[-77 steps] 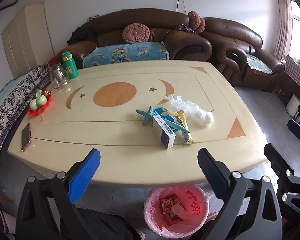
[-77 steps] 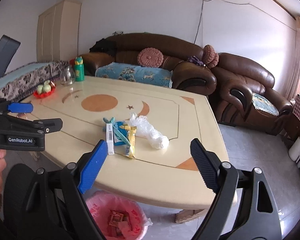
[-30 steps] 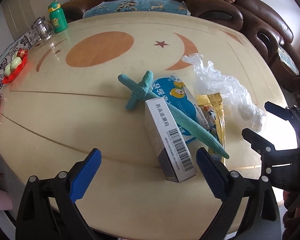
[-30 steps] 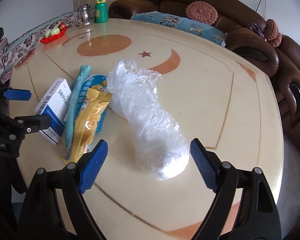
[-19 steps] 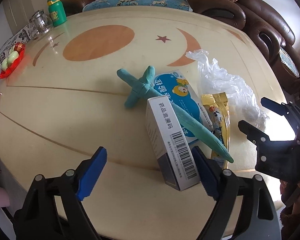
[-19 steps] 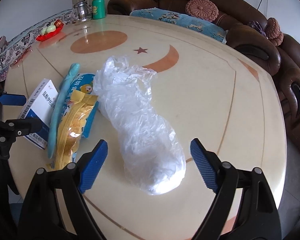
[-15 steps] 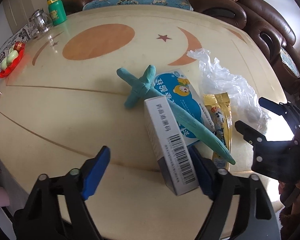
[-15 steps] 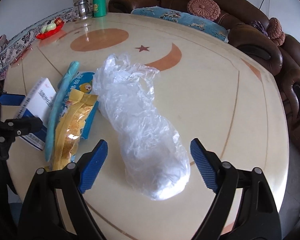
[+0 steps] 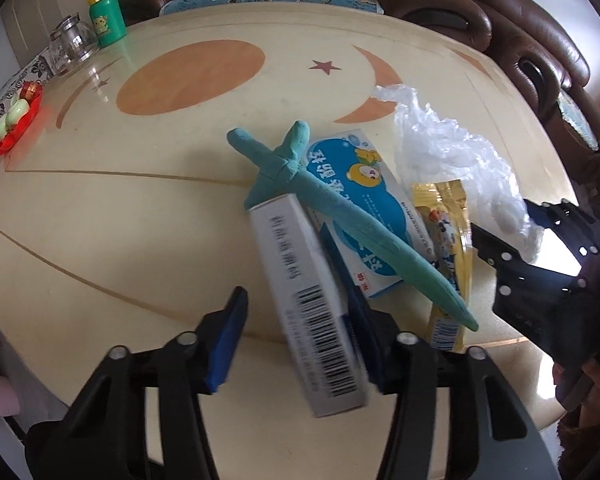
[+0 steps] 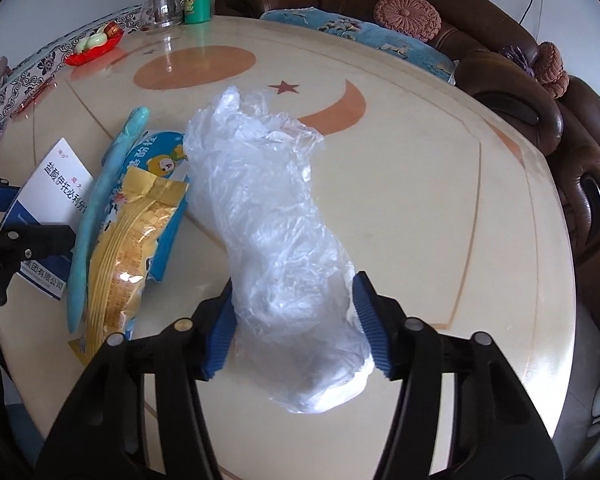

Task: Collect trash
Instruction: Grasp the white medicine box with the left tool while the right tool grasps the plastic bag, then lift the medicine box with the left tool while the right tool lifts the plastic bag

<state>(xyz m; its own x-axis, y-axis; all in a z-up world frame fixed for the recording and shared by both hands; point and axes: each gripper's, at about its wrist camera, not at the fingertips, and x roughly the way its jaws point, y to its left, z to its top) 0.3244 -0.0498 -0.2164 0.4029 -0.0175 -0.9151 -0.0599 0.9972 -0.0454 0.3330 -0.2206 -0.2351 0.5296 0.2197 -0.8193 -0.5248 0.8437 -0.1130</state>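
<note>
The left gripper [image 9: 296, 340] was seen partly closed around a white medicine box [image 9: 306, 300], its blue pads set on either side of the carton; the right pad lay against the box, while a gap was left at the left pad, so a firm hold could not be confirmed. A barcode was printed on the near end of the box and a line of Chinese characters along its top, blurred in the left wrist view. In the right wrist view, the same box [image 10: 50, 216] was seen to carry dark blue Chinese print, partly covered.

The right gripper [image 10: 296, 328] was seen narrowed around the near, bulging end of a crumpled clear plastic bag [image 10: 276, 240]; both pads were close against the film, though whether it was truly pinched could not be told.

Between box and bag, a teal clay sword [image 9: 340, 216] was laid across a blue packet [image 9: 364, 208] bearing a cartoon bear and white Chinese lettering, and a yellow snack wrapper [image 9: 446, 248] was seen beside it. All of this trash was gathered on the cream table [image 9: 140, 208] inlaid with an orange circle, crescents and stars.

At the far corner, a green bottle [image 9: 106, 14], a glass pot [image 9: 70, 46] and a red dish [image 9: 16, 120] were seen
</note>
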